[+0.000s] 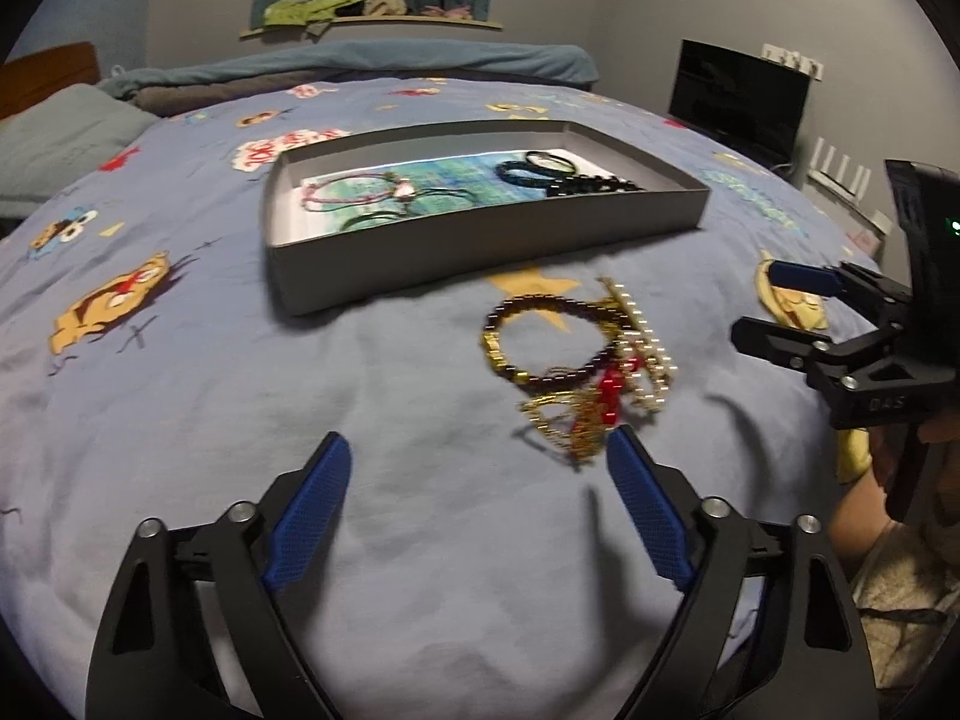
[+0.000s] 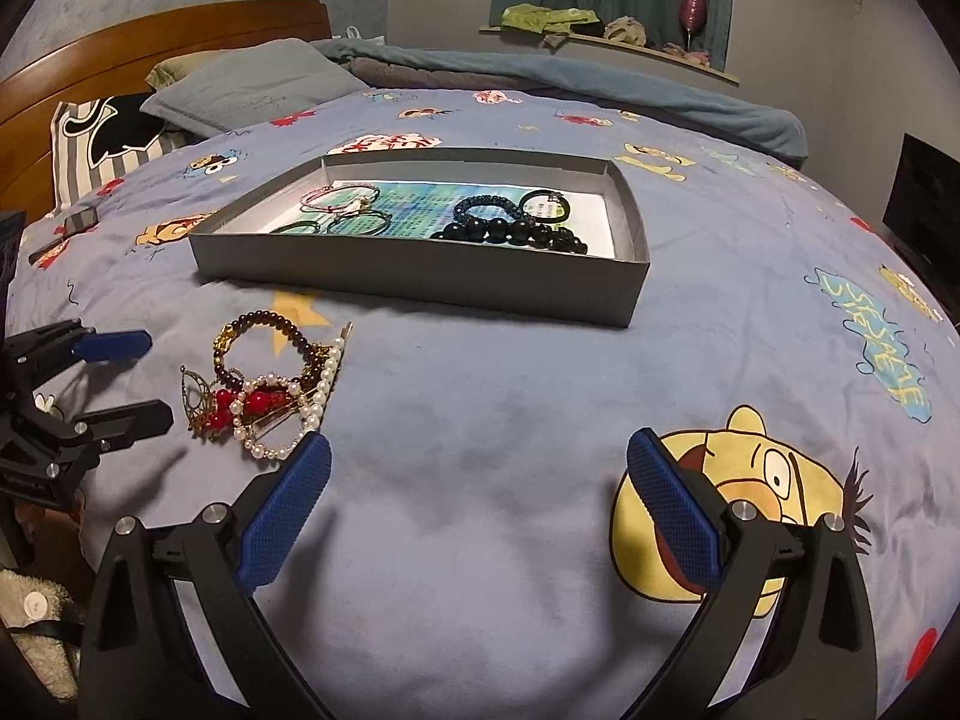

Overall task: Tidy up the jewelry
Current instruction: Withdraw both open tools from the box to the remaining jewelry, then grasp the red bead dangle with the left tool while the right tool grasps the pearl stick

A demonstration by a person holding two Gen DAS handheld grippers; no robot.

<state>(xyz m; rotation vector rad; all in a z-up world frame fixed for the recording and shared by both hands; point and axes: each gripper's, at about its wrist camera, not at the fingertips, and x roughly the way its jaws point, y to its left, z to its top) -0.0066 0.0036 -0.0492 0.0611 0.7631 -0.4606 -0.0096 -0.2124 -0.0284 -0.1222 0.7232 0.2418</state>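
Tangled jewelry pile point(image 2: 270, 396) sits lower left of the right wrist view on the blue cartoon bedspread point(image 2: 540, 420): dark bead bracelet, pearls, red beads, gold bits. Grey tray point(image 2: 420, 276) up center holds black bracelets. Left gripper point(image 1: 480, 510) and right gripper point(image 2: 474, 498) both spread wide, holding nothing.

Grey shallow box point(image 2: 420, 276), open top, lies flat on bed w/ a printed teal-and-white sheet lining its floor. Inside, left part: thin cord bracelets point(image 2: 342, 204), pink/red and green, loosely overlapping. Right part: big black bead bracelet point(image 2: 516, 234), a dark blue beaded one point(image 2: 486, 207) just behind it, and a black band point(image 2: 546, 204) beside that. In front of box, on the bedspread: tangled pile point(image 2: 270, 396) — dark maroon bead bracelet w/ gold charm point(image 1: 540, 336), pearl strands, red beads, gold filigree piece, all touching.
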